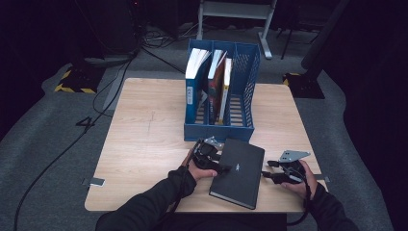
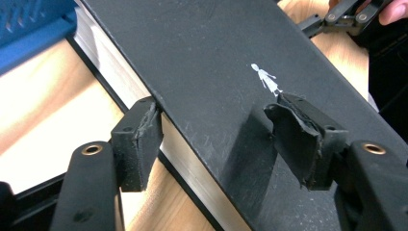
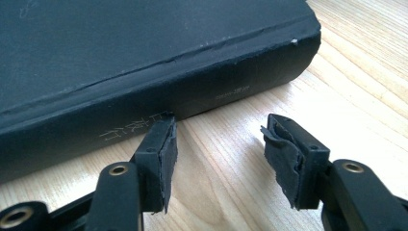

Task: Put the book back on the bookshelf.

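The tabletop [image 1: 144, 134] carries a blue file rack [image 1: 243, 91] at twelve o'clock, with a few books [image 1: 214, 82] standing in its left compartments. At six o'clock from the rack, near the front edge, a thick black hardcover book [image 1: 240, 171] lies flat, turned slightly clockwise.

It looks heavy and stiff, with a matt cover that should not slip much (the loose page block is the weak spot, since a cover taken alone would swing open). The sound hold, I judge, is across the full thickness at a long edge, one pad on the top cover and one beneath.

The left gripper [image 2: 216, 139] sits at the book's nine o'clock edge. Its jaws straddle that page edge, one pad over the cover and one beside the pages, without visibly pressing, so parted, not gripping. The right gripper [image 3: 219, 154] waits at three o'clock, jaws apart on bare wood just short of the spine.
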`<state>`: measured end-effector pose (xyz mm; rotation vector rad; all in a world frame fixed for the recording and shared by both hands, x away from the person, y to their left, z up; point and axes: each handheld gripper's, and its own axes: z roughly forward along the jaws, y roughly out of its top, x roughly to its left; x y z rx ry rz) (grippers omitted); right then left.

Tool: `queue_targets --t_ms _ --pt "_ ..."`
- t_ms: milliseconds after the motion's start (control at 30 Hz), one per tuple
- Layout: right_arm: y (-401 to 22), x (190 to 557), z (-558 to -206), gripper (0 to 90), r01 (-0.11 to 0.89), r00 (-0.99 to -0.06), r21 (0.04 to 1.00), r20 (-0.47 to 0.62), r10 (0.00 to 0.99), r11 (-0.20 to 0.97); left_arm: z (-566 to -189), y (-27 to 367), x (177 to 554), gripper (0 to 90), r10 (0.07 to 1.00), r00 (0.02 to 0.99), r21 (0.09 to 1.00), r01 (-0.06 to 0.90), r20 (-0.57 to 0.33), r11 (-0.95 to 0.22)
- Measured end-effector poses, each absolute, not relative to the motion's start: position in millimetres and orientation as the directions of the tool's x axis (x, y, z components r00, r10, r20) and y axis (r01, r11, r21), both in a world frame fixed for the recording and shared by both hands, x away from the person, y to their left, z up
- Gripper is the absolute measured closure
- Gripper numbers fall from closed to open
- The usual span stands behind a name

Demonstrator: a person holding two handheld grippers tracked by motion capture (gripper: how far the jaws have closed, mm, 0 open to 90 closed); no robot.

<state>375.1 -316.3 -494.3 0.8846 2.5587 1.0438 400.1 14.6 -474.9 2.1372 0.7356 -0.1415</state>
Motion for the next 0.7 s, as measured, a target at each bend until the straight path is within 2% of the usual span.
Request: queue_targets --t_ms 167,300,367,533,633,700 --pt "-317.2 375.0 -495.1 45.6 0.439 -0.790 0.704 0.006 0.613 0.558 -467.8 21.0 393.7 46.4 0.446 0.840 0.750 0.503 -0.309 -0.429" --pt "-319.1 377.2 -496.1 44.8 0.451 -0.788 0.715 0.038 0.615 0.534 -464.3 26.9 389.8 49.1 0.411 0.860 0.795 0.465 -0.302 -0.389" --pt "-317.8 378.4 -496.6 43.7 0.450 -0.787 0.719 0.040 0.615 0.529 -459.1 28.3 384.8 50.7 0.398 0.876 0.820 0.427 -0.271 -0.381" --pt "-317.8 380.4 -497.2 43.4 0.452 -0.783 0.737 0.057 0.619 0.504 -457.9 32.8 379.4 51.3 0.388 0.884 0.836 0.407 -0.259 -0.369" --pt "-321.7 384.4 -494.5 43.3 0.460 -0.775 0.771 0.106 0.623 0.441 -457.0 35.4 375.2 51.3 0.378 0.893 0.844 0.388 -0.245 -0.369" --pt "-323.8 388.7 -488.6 41.5 0.470 -0.770 0.807 0.178 0.612 0.356 -454.6 34.4 370.9 51.7 0.362 0.907 0.855 0.355 -0.216 -0.378"
